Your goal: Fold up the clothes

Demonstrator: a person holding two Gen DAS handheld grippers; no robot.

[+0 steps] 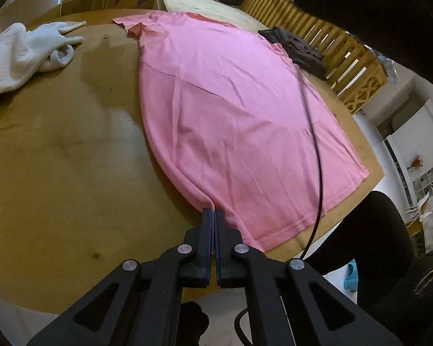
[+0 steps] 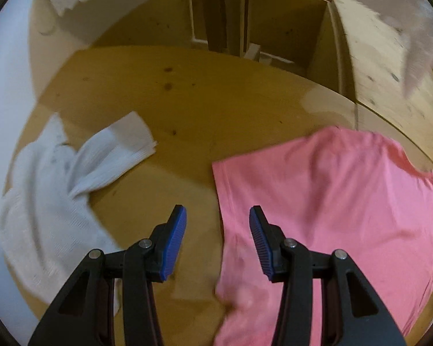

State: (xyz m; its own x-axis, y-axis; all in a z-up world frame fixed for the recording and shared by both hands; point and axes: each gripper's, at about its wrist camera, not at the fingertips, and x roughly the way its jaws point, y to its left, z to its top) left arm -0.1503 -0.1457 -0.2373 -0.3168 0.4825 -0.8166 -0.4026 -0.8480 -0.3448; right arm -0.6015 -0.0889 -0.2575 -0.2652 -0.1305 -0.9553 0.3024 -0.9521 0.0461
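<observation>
Pink shirt (image 1: 231,121) lies spread flat on the wooden desk (image 1: 66,173), stretching away ahead of the left jaws. Left gripper (image 1: 214,214) has its jaws pressed together on a pinch of the shirt's side edge, fabric puckering up right at the tips. A black cable (image 1: 317,155) runs across the shirt to the right of those jaws. White knit garment (image 1: 20,54) sits crumpled far ahead-left of them, apart from the shirt. Dark grey cloth (image 1: 300,49) is heaped at the far right by a slatted wooden rail (image 1: 326,37).

Right gripper (image 2: 218,216) has jaws spread wide, nothing between them, above the desk. Shirt edge lies under the right-hand finger and on to the right. White garment is left of the jaws. Right wrist view is motion-blurred.
</observation>
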